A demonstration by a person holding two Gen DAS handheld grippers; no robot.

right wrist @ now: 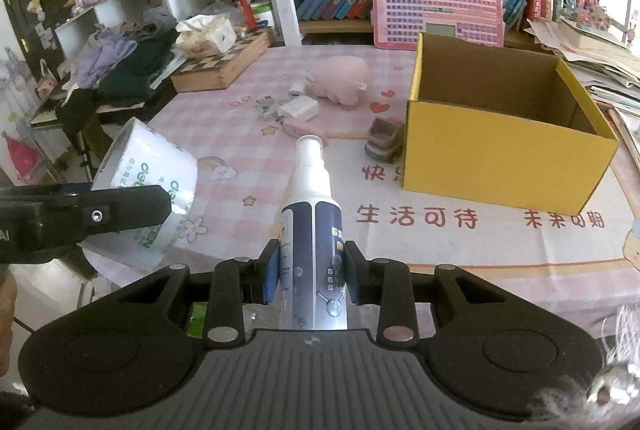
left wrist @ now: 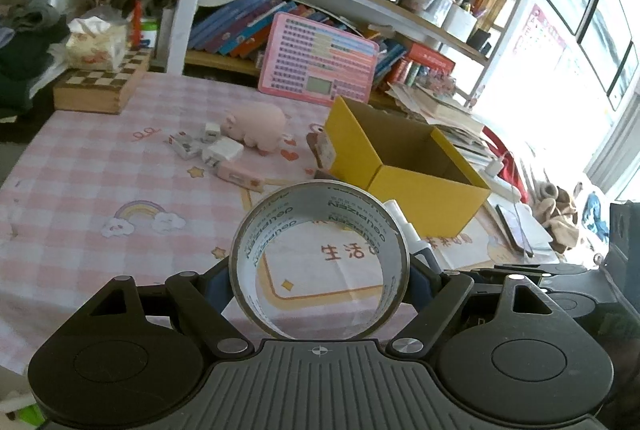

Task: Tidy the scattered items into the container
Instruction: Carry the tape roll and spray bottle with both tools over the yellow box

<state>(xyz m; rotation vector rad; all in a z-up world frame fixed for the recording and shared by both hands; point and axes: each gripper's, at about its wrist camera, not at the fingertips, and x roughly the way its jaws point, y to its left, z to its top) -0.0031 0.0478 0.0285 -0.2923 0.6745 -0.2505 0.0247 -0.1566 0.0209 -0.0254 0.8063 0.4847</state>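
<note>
Left gripper (left wrist: 320, 272) clamps a tape roll (left wrist: 320, 262) across its width, jaws spread wide by the roll, pads on both outer sides, roll held upright with its hole facing the camera. In the right wrist view the same roll (right wrist: 146, 190) shows at far left, held off the table edge by a black finger (right wrist: 120, 208)

Right gripper (right wrist: 310, 270) jaws narrow, clamped on a spray bottle (right wrist: 310, 226); blue pads press its dark lower body, white nozzle end points away toward the table middle. Bottle is lifted above the pink checked tablecloth (right wrist: 480, 250)

Yellow box (right wrist: 500, 134) sits open on the right part of the table, brown inside, nothing seen in it from this angle. In the left view the box (left wrist: 420, 182) lies beyond the roll, to the right

Still loose on the cloth: pink pig toy (right wrist: 340, 80) past the box's left side, white chargers (right wrist: 298, 108) just beside the pig, a pink flat thing (right wrist: 298, 126) near them, a small toy truck (right wrist: 384, 144) just beside or touching the box's left wall, cannot tell which

Chessboard box (right wrist: 224, 64) with a tissue pack (right wrist: 206, 36) on it at the far left corner, pink keyboard toy (right wrist: 438, 8) leaning on the bookshelf behind
</note>
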